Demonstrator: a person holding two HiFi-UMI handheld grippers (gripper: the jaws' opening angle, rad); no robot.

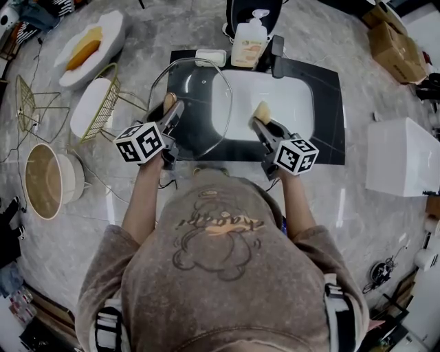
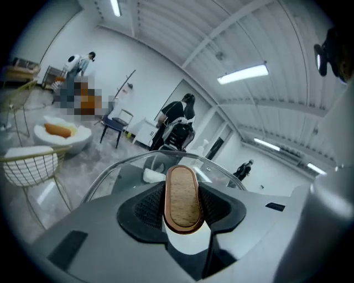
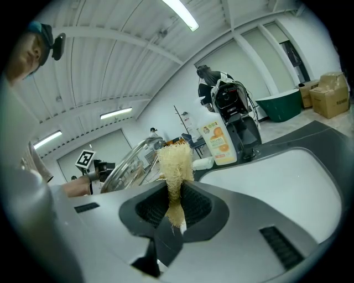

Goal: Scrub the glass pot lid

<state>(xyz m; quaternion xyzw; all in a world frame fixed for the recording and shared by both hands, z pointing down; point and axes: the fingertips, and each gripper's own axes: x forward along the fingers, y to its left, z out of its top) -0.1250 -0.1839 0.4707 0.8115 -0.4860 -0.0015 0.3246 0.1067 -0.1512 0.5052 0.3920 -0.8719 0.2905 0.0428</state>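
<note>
A white pump bottle with an orange label (image 1: 249,42) stands behind the white rectangular sink (image 1: 289,96). Left of it, a white oval dish (image 1: 113,27) lies beside a gold wire rack (image 1: 108,103).

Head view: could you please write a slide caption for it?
At the sink, left gripper holds glass lid by wooden handle; right gripper grips loofah.

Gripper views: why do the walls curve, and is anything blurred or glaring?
Left gripper view: wide-angle bending, black corners, a mosaic patch at left; wooden lid knob sharp. Right gripper view: same bending, ceiling strip lights bright; scrubber sharp. Head view: edges bowed.
</note>
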